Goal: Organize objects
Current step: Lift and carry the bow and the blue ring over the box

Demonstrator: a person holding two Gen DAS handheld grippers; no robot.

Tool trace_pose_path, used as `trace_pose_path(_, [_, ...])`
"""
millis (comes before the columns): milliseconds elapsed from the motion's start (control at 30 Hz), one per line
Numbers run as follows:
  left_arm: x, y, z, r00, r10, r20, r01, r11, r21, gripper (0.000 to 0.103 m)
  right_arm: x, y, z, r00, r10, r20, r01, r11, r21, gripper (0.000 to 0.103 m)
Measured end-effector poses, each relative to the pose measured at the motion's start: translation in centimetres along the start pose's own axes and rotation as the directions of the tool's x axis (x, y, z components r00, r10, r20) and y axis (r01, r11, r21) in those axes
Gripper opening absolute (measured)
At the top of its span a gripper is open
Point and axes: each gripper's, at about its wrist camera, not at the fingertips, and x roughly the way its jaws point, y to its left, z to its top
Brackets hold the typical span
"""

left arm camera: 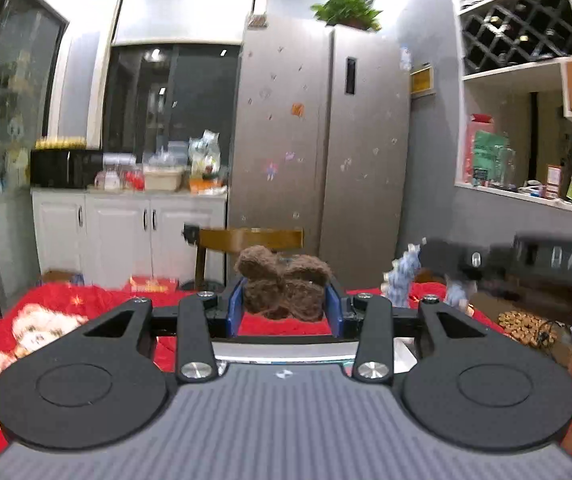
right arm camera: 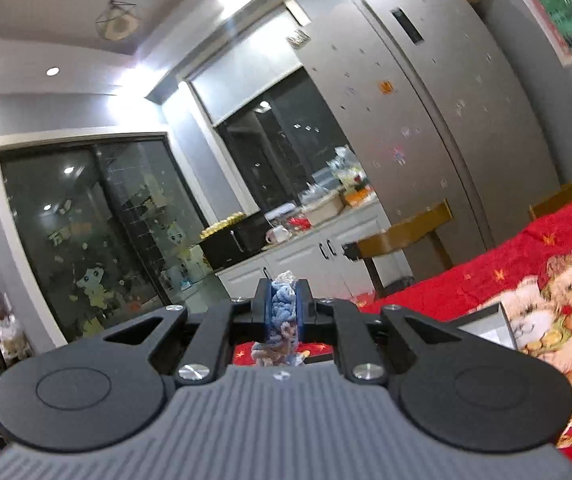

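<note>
Above the red blanket point(left arm camera: 86, 300), left claw point(left arm camera: 285, 304) clamps a brown plush point(left arm camera: 284, 286), right claw point(right arm camera: 284, 306) a blue plush point(right arm camera: 284, 304).

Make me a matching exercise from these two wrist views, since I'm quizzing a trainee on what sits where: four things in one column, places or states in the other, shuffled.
Things:
1. brown plush
2. blue plush
3. plant
4. chair

Places or states:
A. on top of the fridge
B. clamped in the right gripper
C. behind the red blanket, in front of the fridge
D. clamped in the left gripper

Pairs: 1-D, 2-B, 3-A, 4-C
</note>
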Motion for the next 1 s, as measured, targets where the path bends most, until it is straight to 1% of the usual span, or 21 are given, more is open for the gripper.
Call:
trace_pose_path(100, [2.6,1.0,-0.2,0.997,-0.045,-0.063,0.041,0.996,-0.073,0.046,1.6,-1.8,-1.2,0.999,-0.025,-0.030,0.026,0.999,0.033,0.014])
trace_pose_path(167, [3.9,1.3,-0.9,0.993,-0.068,-0.096,0.060,0.995,-0.081,0.046,2.6,-3.2,-2.1,0.997,-0.044,-0.059,0.047,0.998,0.048,0.014])
trace_pose_path(200, [4.6,1.2,-1.4,0.991,-0.072,-0.115,0.065,0.996,-0.061,0.046,2.9,-3.5,-2.6,0.996,-0.058,-0.075,0.061,0.997,0.042,0.014])
trace_pose_path(233, [5.4,0.9,-1.7,0.986,-0.083,-0.144,0.079,0.996,-0.029,0.046,2.9,-4.3,-3.3,0.994,-0.075,-0.073,0.079,0.996,0.045,0.014])
trace_pose_path(300, [6.4,0.9,-2.8,0.983,-0.086,-0.161,0.083,0.996,-0.029,0.046,2.6,-5.6,-4.5,0.992,-0.092,-0.084,0.097,0.993,0.060,0.014])
trace_pose_path(367, [7.3,0.4,-4.2,0.974,-0.099,-0.202,0.098,0.995,-0.017,0.046,2.2,-7.0,-5.5,0.989,-0.116,-0.092,0.125,0.987,0.099,0.014])
trace_pose_path(400, [7.6,0.3,-5.0,0.970,-0.097,-0.222,0.095,0.995,-0.020,0.046,2.1,-7.6,-5.7,0.989,-0.124,-0.082,0.133,0.984,0.117,0.014])
trace_pose_path(500, [8.6,-0.3,-7.3,0.959,-0.090,-0.269,0.093,0.996,-0.001,0.046,2.7,-8.3,-6.6,0.988,-0.135,-0.075,0.143,0.983,0.113,0.014])
trace_pose_path(600, [9.2,-0.7,-9.0,0.944,-0.103,-0.313,0.105,0.994,-0.011,0.046,3.0,-8.6,-7.6,0.988,-0.129,-0.090,0.139,0.983,0.120,0.014])
trace_pose_path(667, [9.3,-0.7,-9.9,0.942,-0.105,-0.320,0.107,0.994,-0.011,0.046,3.4,-8.4,-8.2,0.988,-0.127,-0.092,0.136,0.986,0.095,0.015])
trace_pose_path(733, [9.5,-1.0,-10.5,0.943,-0.083,-0.321,0.091,0.996,0.010,0.046,3.6,-7.9,-8.7,0.987,-0.135,-0.087,0.140,0.989,0.049,0.015])
trace_pose_path(767, [9.6,-1.1,-10.7,0.943,-0.083,-0.322,0.092,0.996,0.010,0.046,3.7,-7.8,-8.8,0.986,-0.139,-0.087,0.143,0.989,0.038,0.015])
trace_pose_path(867, [10.0,-1.1,-11.1,0.937,-0.089,-0.339,0.095,0.995,0.001,0.046,3.7,-8.0,-9.0,0.984,-0.154,-0.094,0.159,0.987,0.039,0.015])
trace_pose_path(1000, [10.3,-1.2,-11.6,0.933,-0.080,-0.352,0.089,0.996,0.009,0.046,3.7,-8.3,-9.6,0.980,-0.161,-0.117,0.167,0.985,0.042,0.016])
